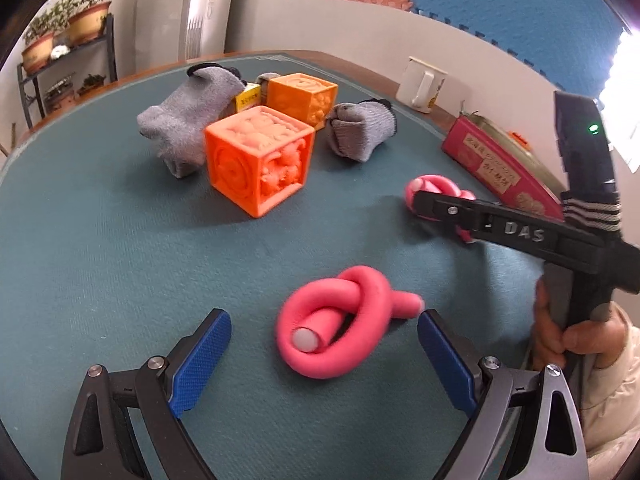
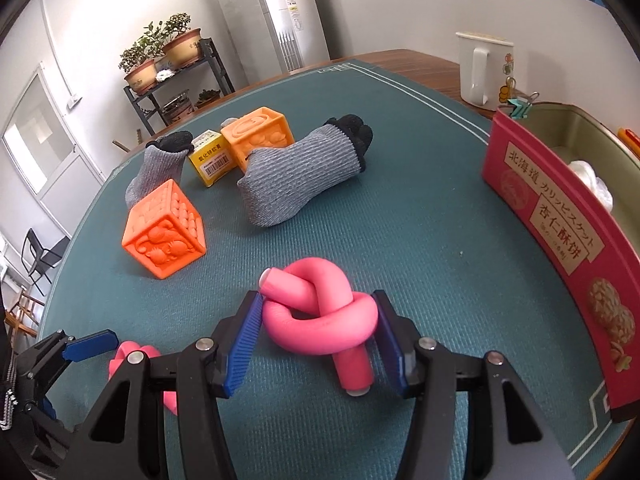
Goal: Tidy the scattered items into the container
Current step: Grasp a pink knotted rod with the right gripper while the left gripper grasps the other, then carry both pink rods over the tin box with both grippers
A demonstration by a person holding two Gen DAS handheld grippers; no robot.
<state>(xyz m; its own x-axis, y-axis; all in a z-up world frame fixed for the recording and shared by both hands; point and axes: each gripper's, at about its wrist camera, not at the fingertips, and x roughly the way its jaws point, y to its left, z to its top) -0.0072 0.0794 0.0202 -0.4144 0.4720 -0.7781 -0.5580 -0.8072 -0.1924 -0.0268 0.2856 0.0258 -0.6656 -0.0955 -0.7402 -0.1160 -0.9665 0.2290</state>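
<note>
Two knotted pink foam rods lie on the teal mat that covers the worktop point(image 2: 420, 200), and each tool is set over one of them. The right tool point(image 2: 318, 334) has its blue pads pressed against both sides of its pink knot point(image 2: 320, 320), gripping it while the knot rests on the mat close to the pink biscuit tin point(image 2: 560, 220), the container, which stands open at the right edge. The left tool point(image 1: 324, 354) stands with its jaws wide apart around the other pink knot point(image 1: 340, 320); that knot lies between the pads, with the left pad clearly apart from it. Farther back sit two orange embossed cubes point(image 2: 164, 232), two grey socks point(image 2: 300, 176) and a small yellow box point(image 2: 210, 162), all well apart from the tin. A white mug point(image 2: 484, 68) stands beyond the mat.
</note>
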